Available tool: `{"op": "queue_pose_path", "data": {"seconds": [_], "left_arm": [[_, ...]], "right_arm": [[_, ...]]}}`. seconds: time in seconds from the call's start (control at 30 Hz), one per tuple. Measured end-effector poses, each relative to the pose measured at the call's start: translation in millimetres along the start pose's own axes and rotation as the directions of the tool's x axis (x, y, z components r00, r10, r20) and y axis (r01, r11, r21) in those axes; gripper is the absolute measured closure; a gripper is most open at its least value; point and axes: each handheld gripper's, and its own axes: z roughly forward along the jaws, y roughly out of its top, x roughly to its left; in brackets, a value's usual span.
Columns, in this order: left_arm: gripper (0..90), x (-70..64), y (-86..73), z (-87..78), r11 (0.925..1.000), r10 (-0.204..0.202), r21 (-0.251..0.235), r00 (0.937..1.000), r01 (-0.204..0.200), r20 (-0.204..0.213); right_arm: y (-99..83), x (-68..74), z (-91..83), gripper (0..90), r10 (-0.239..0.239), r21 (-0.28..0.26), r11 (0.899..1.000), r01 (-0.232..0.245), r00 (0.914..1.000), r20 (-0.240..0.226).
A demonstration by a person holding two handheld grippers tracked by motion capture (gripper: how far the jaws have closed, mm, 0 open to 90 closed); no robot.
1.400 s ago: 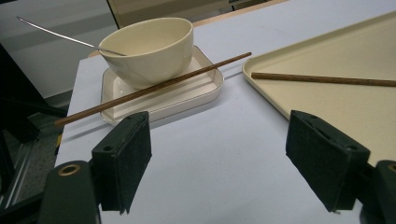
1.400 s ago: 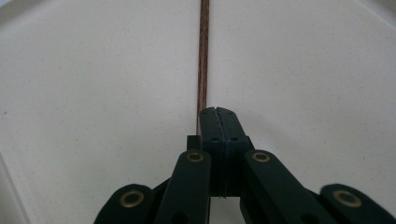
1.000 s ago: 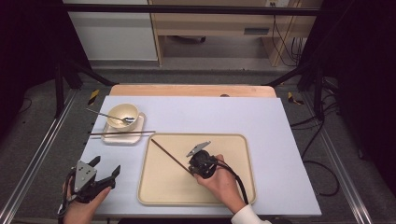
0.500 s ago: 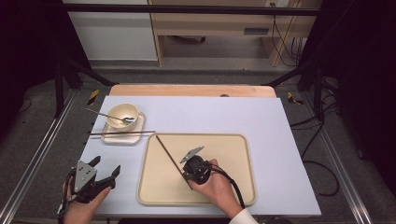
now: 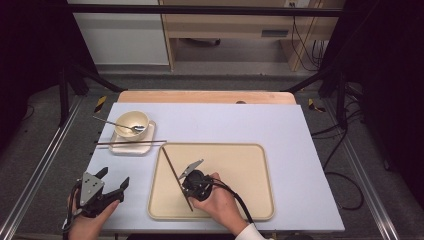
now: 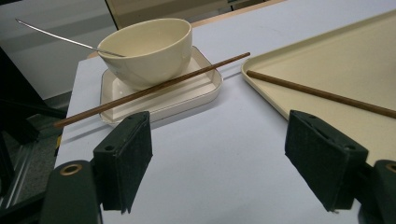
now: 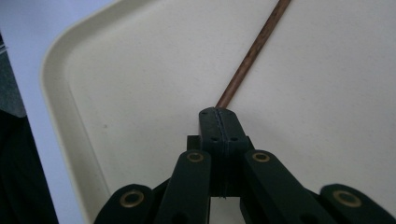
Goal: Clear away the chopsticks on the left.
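The right gripper (image 7: 218, 112) has its jaws pressed together on a thin brown chopstick (image 5: 175, 174), which lies diagonally at the left of the cream tray (image 5: 250, 210), lower centre of the high view. The stick is judged light, rigid, smooth and prone to pivoting; grip nearer its middle. The left gripper (image 6: 224, 154) stands spread over the table, lower left, holding nothing.

bowl (image 5: 131, 123) on dish (image 5: 131, 145); spoon (image 5: 120, 124) in bowl | second chopstick (image 5: 131, 142) across dish
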Motion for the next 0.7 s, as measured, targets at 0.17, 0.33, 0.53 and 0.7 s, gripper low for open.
{"op": "queue_pose_path", "data": {"seconds": [0.17, 0.33, 0.53, 0.7], "left_arm": [[22.7, 0.1, 0.1, -0.4, 1.0, 0.0, -0.002, 1.0, 0.0, -0.001], [22.8, 0.5, 0.2, -0.7, 1.0, -0.002, -0.003, 1.0, 0.002, -0.002], [22.8, 0.2, 0.4, -0.6, 1.0, 0.0, -0.004, 1.0, 0.0, -0.002], [22.8, 0.7, 0.4, -0.8, 1.0, 0.0, -0.005, 1.0, 0.0, -0.004]], "right_arm": [[6.7, 7.5, 5.3, 90.0, -0.017, 0.006, 1.0, 0.017, 0.9997, -0.016], [11.5, 12.0, 9.1, 90.0, -0.032, 0.011, 0.999, 0.032, 0.9991, -0.027], [18.3, 13.8, 14.6, 90.0, -0.031, 0.004, 0.999, 0.031, 0.9989, -0.036], [24.5, 15.9, 19.5, 90.0, -0.035, 0.001, 0.999, 0.036, 0.9984, -0.045]]}}
